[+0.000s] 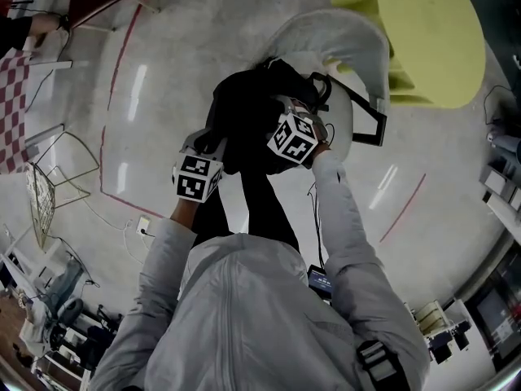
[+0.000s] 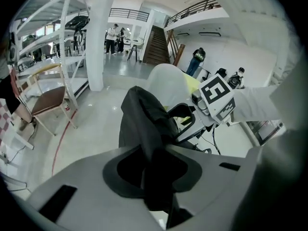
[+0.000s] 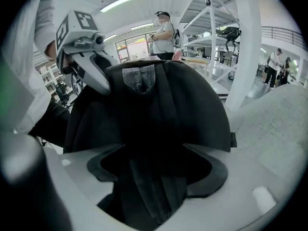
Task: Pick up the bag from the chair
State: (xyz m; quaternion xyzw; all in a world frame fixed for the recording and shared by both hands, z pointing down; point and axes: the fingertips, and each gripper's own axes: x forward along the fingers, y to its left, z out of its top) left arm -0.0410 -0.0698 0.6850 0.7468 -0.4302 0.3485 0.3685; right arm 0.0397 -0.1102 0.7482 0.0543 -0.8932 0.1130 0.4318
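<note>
Your left gripper [image 2: 155, 174] and right gripper [image 3: 155, 177] each pinch a fold of the soft black fabric bag [image 1: 244, 108] at twelve o'clock. The white shell chair [image 1: 358, 43] sits at one o'clock. The grasp looks done — lifting clear probably remains.

Bright, even indoor light falls from overhead; a ceiling strip lamp [image 3: 122, 1] glows above the bag [image 3: 159, 109]. Left and right of the bag, pale glare streaks mark the glossy floor [image 1: 138, 88]. The bag's black cloth swallows detail. All views bend strongly, with dark corners.
</note>
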